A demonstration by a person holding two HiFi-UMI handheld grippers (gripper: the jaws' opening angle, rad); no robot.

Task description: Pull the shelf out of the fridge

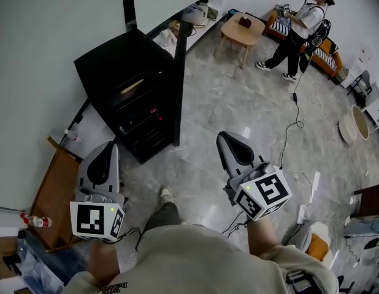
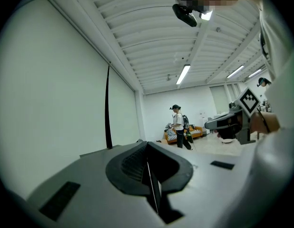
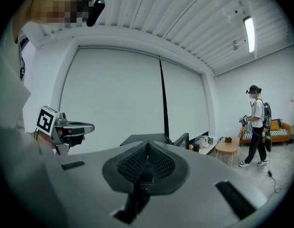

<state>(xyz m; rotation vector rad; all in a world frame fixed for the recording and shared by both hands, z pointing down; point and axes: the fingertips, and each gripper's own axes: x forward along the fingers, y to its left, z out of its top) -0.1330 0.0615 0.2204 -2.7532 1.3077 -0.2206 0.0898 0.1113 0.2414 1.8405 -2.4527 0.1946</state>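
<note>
Black fridge stands against the white wall, upper left in the head view, its door swung open toward the room. Shelves sit inside the open front, all pushed in; something pale lies on the upper one and small red things on one below, too small to name. Left gripper is held low at the person's left, jaws pressed together with nothing between them; its own view shows the two pads meeting in a thin seam. It points toward the fridge's lower front corner but is well apart from it, with bare marble floor between. Right gripper is out to the right of the fridge door, also closed and empty, pads meeting; it is well apart from the fridge too. In the right gripper view the fridge's dark top shows just past the closed jaws, and the left gripper hangs at the left. Neither gripper touches the fridge or the shelves. A wooden board leans near the left gripper, with a water bottle beside it. Far across the room a second person stands by a small wooden table and an orange sofa; a cable trails over the floor.
</note>
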